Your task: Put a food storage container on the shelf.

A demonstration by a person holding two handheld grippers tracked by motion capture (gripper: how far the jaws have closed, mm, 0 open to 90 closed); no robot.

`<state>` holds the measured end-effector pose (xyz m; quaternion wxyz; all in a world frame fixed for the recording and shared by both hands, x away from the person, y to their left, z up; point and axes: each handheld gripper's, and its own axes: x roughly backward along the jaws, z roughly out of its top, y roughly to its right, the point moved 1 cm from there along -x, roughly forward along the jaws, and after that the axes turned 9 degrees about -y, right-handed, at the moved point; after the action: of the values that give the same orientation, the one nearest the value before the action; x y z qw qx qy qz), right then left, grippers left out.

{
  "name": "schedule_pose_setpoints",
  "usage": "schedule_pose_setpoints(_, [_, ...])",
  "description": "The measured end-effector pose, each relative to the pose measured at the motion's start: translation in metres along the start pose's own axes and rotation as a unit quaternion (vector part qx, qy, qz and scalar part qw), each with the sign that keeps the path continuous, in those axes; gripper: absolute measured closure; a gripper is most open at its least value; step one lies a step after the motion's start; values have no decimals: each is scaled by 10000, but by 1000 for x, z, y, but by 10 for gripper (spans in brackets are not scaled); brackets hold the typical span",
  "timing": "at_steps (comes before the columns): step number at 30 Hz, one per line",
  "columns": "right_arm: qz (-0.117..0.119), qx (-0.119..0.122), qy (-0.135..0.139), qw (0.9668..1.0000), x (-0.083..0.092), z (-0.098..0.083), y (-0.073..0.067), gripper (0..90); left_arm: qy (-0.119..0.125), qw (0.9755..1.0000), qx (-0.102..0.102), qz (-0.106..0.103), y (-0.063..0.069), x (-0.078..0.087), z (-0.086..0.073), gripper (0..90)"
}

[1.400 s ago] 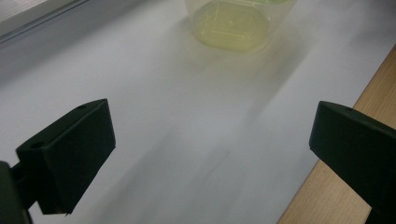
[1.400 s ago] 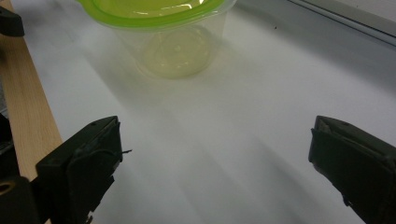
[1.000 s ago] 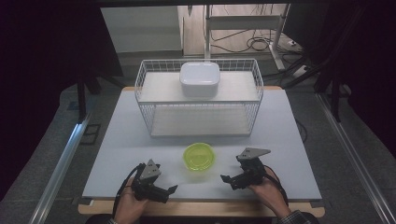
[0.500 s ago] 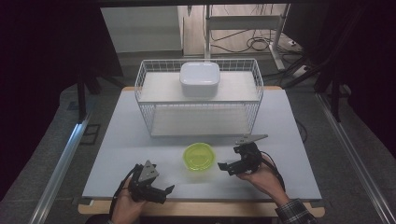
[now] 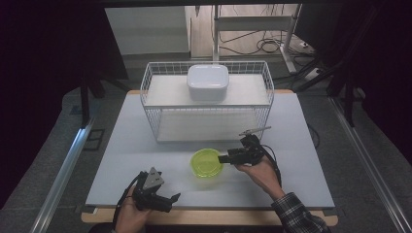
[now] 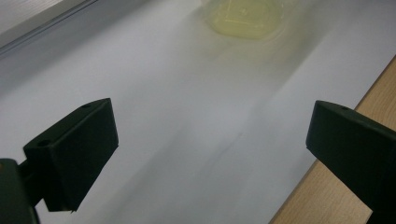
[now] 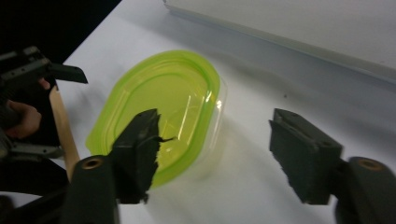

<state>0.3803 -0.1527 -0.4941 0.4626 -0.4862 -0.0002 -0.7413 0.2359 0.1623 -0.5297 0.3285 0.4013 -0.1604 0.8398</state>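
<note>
The green lidded container sits on the table near the middle of its near edge, in front of the wire basket. The right gripper is at its right rim, jaws spread wide, holding nothing. The left gripper rests near the near-left edge, also wide and empty. The container looks light, thin, slightly flexible plastic; grip across the rim, gently.

I'm working in what looks like a lab or test room — the white table stands on grey carpet, hemmed by dark curtains at the frame's left and right. At the top centre, loose cables trail across the floor beside a metal stand — no household furnishings around.
</note>
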Motion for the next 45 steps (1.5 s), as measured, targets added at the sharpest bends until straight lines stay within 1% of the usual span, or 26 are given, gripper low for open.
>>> schedule_pose_setpoints(1, [33, -16, -17, 10000, -2, 1, 1, 410, 5, 10000, -11, 4, 0, 0, 0, 19])
schedule_pose_setpoints(2, [33, -16, -17, 10000, -2, 1, 1, 410, 5, 10000, -11, 4, 0, 0, 0, 19])
schedule_pose_setpoints(3, [61, -109, -50, 9999, -4, 4, 2, 458, -13, 10000, -28, 0, 0, 0, 0, 19])
schedule_pose_setpoints(4, [61, -109, -50, 9999, -4, 4, 2, 458, -13, 10000, -28, 0, 0, 0, 0, 19])
schedule_pose_setpoints(5, [199, -258, -95, 9994, -7, 6, 4, 507, -31, 10000, -35, -9, 1, -1, 0, 19])
schedule_pose_setpoints(8, [387, -449, -130, 9982, -10, 9, 7, 578, -49, 10000, -65, -15, 1, -1, 0, 19])
schedule_pose_setpoints(12, [671, -754, -197, 9947, -15, 11, 12, 667, -59, 9999, -82, -40, 2, -2, 0, 20])
schedule_pose_setpoints(13, [734, -828, -231, 9936, -16, 11, 13, 696, -63, 9999, -90, -43, 2, -2, 0, 20])
schedule_pose_setpoints(14, [836, -905, -209, 9922, -17, 11, 14, 728, -65, 9999, -99, -46, 2, -2, 0, 20])
schedule_pose_setpoints(15, [855, -988, -229, 9912, -17, 11, 15, 770, -65, 9999, -99, -46, 2, -2, 0, 20])
schedule_pose_setpoints(16, [855, -988, -229, 9912, -17, 11, 15, 770, -65, 9999, -105, -45, 2, -2, 0, 20])
schedule_pose_setpoints(17, [859, -1003, -281, 9908, -17, 11, 16, 790, -68, 9999, -120, -55, 3, -2, 0, 20])
schedule_pose_setpoints(18, [937, -1033, -291, 9898, -17, 10, 16, 805, -68, 9999, -120, -55, 3, -2, 0, 20])
schedule_pose_setpoints(19, [967, -1054, -300, 9893, -17, 10, 16, 808, -80, 9999, -129, -69, 3, -2, 0, 20])
schedule_pose_setpoints(22, [986, -1045, -290, 9892, -16, 10, 14, 812, -91, 9998, -140, -69, 3, -2, 0, 20])
schedule_pose_setpoints(25, [958, -975, -309, 9901, -14, 11, 11, 815, -87, 9998, -142, -60, 3, -3, 1, 20])
schedule_pose_setpoints(28, [1015, -971, -278, 9897, -12, 11, 9, 816, -66, 9999, -136, -54, 3, -2, 1, 20])
schedule_pose_setpoints(31, [1086, -940, -200, 9894, -9, 13, 6, 815, -27, 9999, -114, -53, 2, -1, 0, 20])
schedule_pose_setpoints(35, [1128, -847, -107, 9899, -2, 16, 1, 815, 3, 9999, -86, -56, 2, -1, 0, 20])
schedule_pose_setpoints(39, [1132, -793, -8, 9904, 7, 19, -4, 815, 1, 9999, -88, -59, 1, -1, 0, 20])
schedule_pose_setpoints(42, [1087, -736, 131, 9913, 15, 21, -7, 815, -9, 9999, -98, -54, 2, -1, 0, 20])
schedule_pose_setpoints(45, [1085, -718, 258, 9912, 24, 23, -10, 815, -9, 9999, -92, -56, 1, -1, 0, 20])
